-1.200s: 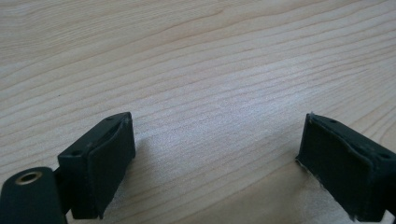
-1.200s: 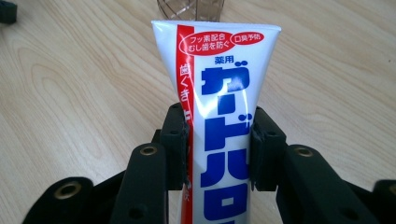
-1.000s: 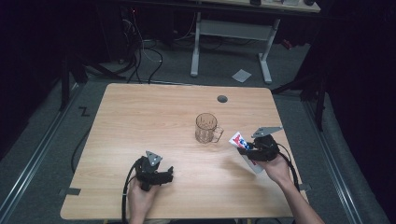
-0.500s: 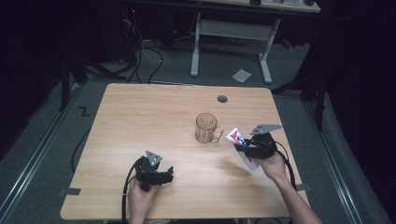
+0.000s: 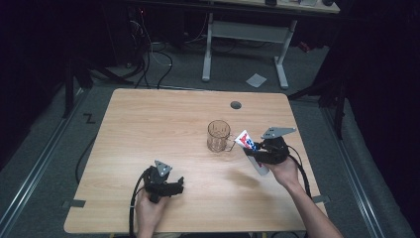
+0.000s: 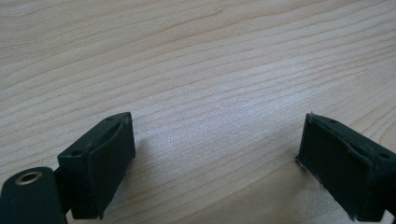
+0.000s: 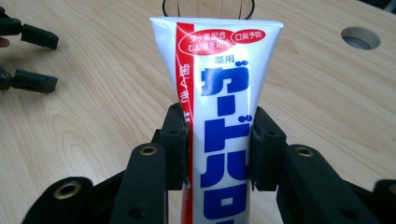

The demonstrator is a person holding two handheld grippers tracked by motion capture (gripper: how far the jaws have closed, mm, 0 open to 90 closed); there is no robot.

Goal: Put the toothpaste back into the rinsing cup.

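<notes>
In the high view's lower left, the left gripper (image 5: 174,187) rests near the table's (image 5: 148,119) front edge, jaws spread with nothing between, bare wood ahead. Right of centre stands a glass mug (image 5: 218,136). Just beside it, the right gripper (image 5: 251,152) clamps a toothpaste tube (image 5: 250,148), whose lower end is hidden by the hand.

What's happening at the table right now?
A person works with two hand-held grippers. The right hand-held gripper is shut on a white toothpaste tube, holding it off the table just beside the clear glass mug, flat crimped end pointing toward the mug. The left hand-held gripper rests low over bare wood near the front edge, jaws open, holding nothing.
</notes>
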